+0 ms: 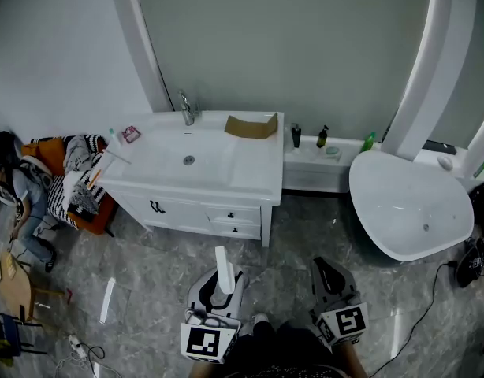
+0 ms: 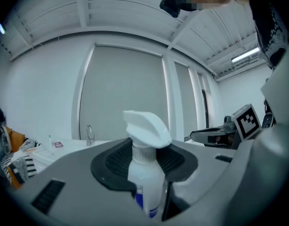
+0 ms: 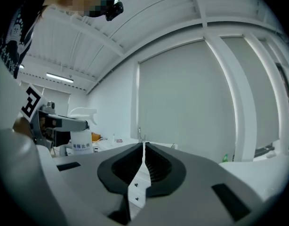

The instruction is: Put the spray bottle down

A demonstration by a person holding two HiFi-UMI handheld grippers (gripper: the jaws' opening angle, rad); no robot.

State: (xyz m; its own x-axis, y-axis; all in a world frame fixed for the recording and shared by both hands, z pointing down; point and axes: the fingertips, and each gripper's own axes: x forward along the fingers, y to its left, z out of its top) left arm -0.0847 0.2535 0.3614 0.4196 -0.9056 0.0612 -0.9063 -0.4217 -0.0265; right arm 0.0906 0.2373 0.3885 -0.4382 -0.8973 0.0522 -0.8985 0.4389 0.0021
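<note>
**A:** Where's the spray bottle (image 2: 145, 173) right now?

**B:** It's in the left claw (image 1: 220, 280). The jaws are clamped on the white body from both sides. The bottle stands upright, with its white trigger head sticking up above the pads and a bit of blue label showing low down.

**A:** So it isn't down on anything?

**B:** No, it's held in the air over the grey marbled floor (image 1: 155, 266), and the white surface (image 1: 258, 176) with the basin lies ahead of that claw, well apart from it.

**A:** And the other one?

**B:** The right claw (image 1: 330, 278) is just to the right of the left one, not touching it. Its jaws are together with only a thin slit between the pads, and there's nothing in them. Both claws point level, towards the wall.

**A:** What's beyond them?

**B:** The faucet (image 1: 186, 109) is at the back of the surface, ahead and a little left of the left claw. A cardboard piece (image 1: 251, 126) lies on the far edge, ahead between the two claws. A green bottle (image 1: 369, 141) stands on a low ledge ahead of the right claw. The white bathtub (image 1: 411, 211) is ahead and off to that claw's right
</note>
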